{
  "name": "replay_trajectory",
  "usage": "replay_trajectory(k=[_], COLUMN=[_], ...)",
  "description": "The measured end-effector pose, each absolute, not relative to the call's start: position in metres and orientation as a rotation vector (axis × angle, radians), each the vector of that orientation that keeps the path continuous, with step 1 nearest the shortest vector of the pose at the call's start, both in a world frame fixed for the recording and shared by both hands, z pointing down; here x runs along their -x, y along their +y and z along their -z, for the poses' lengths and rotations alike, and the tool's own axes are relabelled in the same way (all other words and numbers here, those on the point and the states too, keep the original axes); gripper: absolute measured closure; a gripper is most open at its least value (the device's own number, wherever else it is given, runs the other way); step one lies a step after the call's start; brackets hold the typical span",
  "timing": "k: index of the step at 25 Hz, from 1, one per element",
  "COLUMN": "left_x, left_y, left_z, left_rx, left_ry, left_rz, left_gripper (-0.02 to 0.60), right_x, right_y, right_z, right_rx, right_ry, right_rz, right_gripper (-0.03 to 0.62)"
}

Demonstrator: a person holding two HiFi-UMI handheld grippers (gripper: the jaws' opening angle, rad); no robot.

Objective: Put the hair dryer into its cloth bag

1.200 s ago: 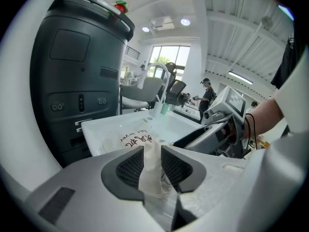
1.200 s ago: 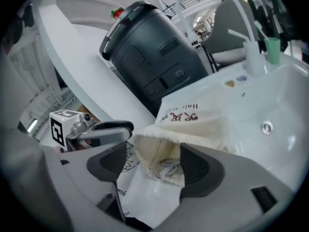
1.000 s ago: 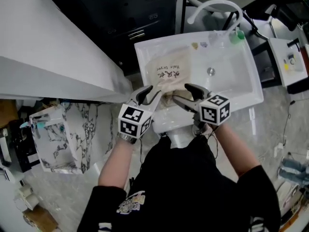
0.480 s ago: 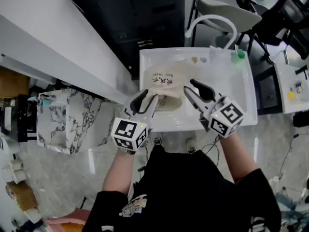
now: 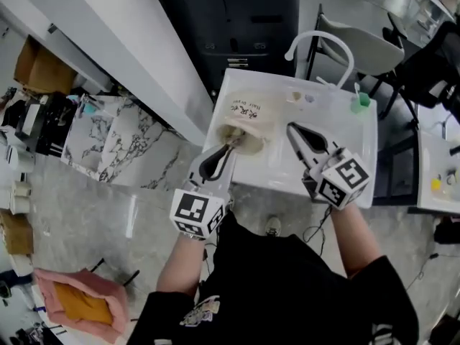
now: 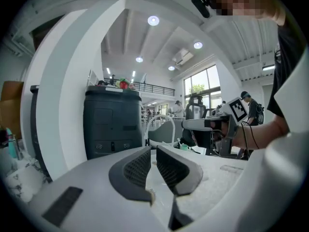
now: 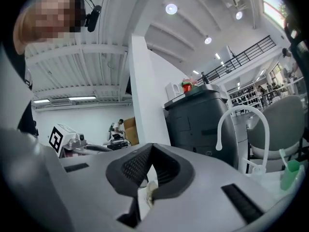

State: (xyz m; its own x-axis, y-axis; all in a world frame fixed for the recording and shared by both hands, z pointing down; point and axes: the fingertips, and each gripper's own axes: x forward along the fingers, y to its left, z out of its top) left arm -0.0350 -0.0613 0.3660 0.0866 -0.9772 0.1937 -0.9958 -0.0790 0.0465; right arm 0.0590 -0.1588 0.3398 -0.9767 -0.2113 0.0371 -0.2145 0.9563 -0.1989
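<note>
1. The left gripper (image 5: 230, 149) points toward 1 o'clock in the head view. Its jaws have just been closing and stand a narrow slit apart, with nothing seen between them.
2. The right gripper (image 5: 291, 127) points toward 11 o'clock. Its jaws have just closed and meet at the tips, holding nothing.
3. Both bare forearms reach forward, the left forearm (image 5: 180, 254) at 7 o'clock and the right forearm (image 5: 353, 236) at 4 o'clock.
</note>
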Motion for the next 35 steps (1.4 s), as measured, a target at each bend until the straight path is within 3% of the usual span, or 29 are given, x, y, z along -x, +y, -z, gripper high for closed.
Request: replay_trajectory(k=[5, 15, 35], left_x=[0.020, 0.026, 0.032], left_y=[-0.028, 0.002, 0.037], left_z=[-0.354, -0.360, -0.379], left_rx=[-2.139, -2.073, -2.295], left_ry=[-2.092, -2.108, -1.759], left_rz=[-0.179, -0.146, -0.119], left_gripper=[0.577, 0.578, 0.578], right_x=[-0.061, -0.048, -0.063], right_y=[-0.136, -0.095, -0.033], right_z=[-0.338, -0.355, -0.378], right_rx=[-0.243, -0.202, -0.619], right_ry=[-3.099, -3.047, -2.923], right_rz=[-0.333, -0.387, -0.425], right_gripper=[0.597, 0.597, 0.597])
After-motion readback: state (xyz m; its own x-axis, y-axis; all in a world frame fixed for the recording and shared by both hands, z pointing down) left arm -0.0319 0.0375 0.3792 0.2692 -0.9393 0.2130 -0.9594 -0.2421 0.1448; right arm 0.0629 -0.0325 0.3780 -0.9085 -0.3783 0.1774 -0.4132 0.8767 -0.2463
